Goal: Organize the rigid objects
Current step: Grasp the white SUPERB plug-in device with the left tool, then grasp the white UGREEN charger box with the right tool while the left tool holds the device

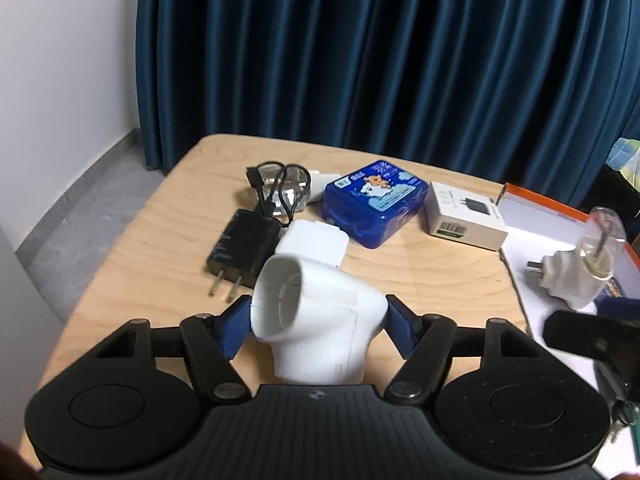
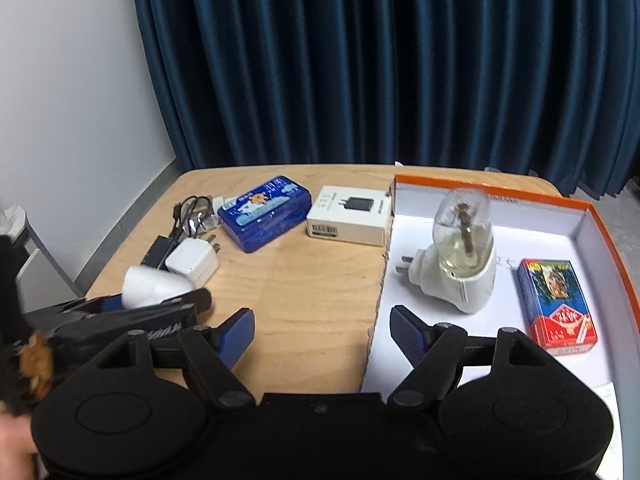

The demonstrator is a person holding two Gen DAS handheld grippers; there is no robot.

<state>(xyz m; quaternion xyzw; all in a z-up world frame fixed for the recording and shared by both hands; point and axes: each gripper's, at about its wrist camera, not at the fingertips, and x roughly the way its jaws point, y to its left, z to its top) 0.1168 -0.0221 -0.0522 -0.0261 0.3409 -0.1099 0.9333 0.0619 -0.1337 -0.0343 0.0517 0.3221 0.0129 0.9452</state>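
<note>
Gripping white plug-in device point(image 1: 316, 320) | left tool point(image 1: 318, 320) angled downward

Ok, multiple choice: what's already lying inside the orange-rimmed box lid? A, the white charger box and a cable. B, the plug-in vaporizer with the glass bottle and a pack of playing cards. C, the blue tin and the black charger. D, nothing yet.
B: the plug-in vaporizer and the pack of playing cards lie on the white floor of the box lid; the other items sit on the wooden table.
</note>
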